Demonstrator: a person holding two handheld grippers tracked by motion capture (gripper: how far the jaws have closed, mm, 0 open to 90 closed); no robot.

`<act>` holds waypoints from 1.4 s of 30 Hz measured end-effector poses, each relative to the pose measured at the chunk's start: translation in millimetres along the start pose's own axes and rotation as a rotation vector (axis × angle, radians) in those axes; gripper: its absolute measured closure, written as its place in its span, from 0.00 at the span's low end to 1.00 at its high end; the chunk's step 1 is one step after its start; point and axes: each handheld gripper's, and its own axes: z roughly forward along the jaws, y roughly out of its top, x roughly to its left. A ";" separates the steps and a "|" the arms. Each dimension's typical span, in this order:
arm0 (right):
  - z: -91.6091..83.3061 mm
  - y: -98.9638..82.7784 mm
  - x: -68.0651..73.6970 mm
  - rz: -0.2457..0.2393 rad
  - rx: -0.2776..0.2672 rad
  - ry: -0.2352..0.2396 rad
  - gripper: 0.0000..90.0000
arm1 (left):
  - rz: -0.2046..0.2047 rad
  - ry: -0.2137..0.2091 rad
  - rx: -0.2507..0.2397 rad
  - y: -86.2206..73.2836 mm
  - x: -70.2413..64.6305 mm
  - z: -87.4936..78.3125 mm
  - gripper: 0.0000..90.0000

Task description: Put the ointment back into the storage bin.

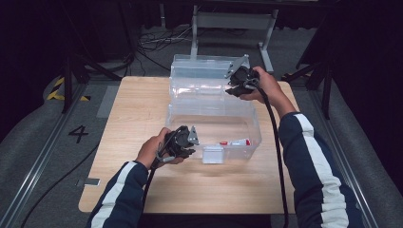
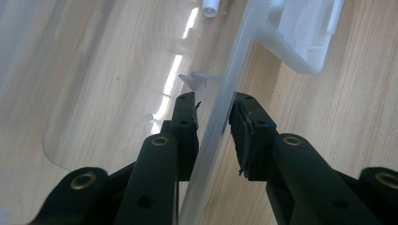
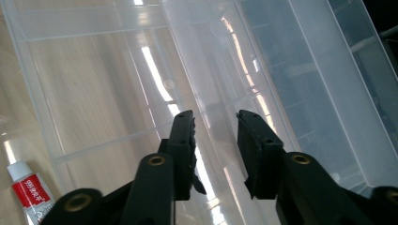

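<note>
On the wooden bench (image 1: 142, 109) a clear plastic box (image 1: 214, 123) is sitting open, its lid (image 1: 204, 66) standing up at the far side.

At the left, the person's left hand (image 1: 153, 151) is holding the left tool (image 1: 190, 142) against the near left corner of the box. In the left gripper view the left tool (image 2: 215, 110) is straddling the box's thin front wall (image 2: 220, 108), one jaw inside the box and one outside. The jaws are lying close on either side of the wall with a slight gap showing, so they are parted and not pressing it. A white latch (image 2: 305, 33) is hanging on the outside of that wall, farther along.

Inside the box, a small red-and-white tube (image 1: 235, 142) is lying on the floor near the front wall, toward the right end. In the right gripper view the tube (image 3: 29, 192) is showing at the lower left, through the clear plastic.

At the right, the right hand (image 1: 268, 85) is holding the right tool (image 1: 233, 83) at the far right corner, by the raised lid. In the right gripper view the right tool (image 3: 215, 117) is hanging with its jaws apart above the clear box (image 3: 117, 70), gripping nothing.
</note>
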 end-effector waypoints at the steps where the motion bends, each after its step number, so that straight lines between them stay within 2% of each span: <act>1: -0.7 0.1 0.3 -0.008 -0.003 -0.002 0.81 | -0.005 -0.001 -0.002 -0.1 0.1 0.3 0.80; 5: -0.9 0.9 1.2 -0.031 -0.009 -0.004 0.85 | -0.022 0.010 -0.009 -0.1 -1.5 1.0 0.79; 9: -3.8 4.6 4.7 -0.068 0.005 0.001 0.90 | -0.029 -0.001 -0.005 0.3 -0.7 1.0 0.78; 16: -5.6 6.0 9.6 -0.080 0.005 -0.001 0.91 | -0.033 0.002 -0.003 1.1 -1.8 1.4 0.78; 17: -7.9 6.2 12.2 -0.100 0.008 -0.004 0.92 | -0.033 0.005 0.000 1.8 -2.5 1.8 0.77; 34: -24.9 1.6 28.7 -0.129 -0.021 -0.002 0.95 | -0.037 -0.008 -0.007 1.7 -2.4 2.5 0.77; 42: -32.8 1.1 38.6 -0.162 -0.035 0.004 0.96 | -0.038 -0.009 -0.009 1.2 -2.3 2.1 0.77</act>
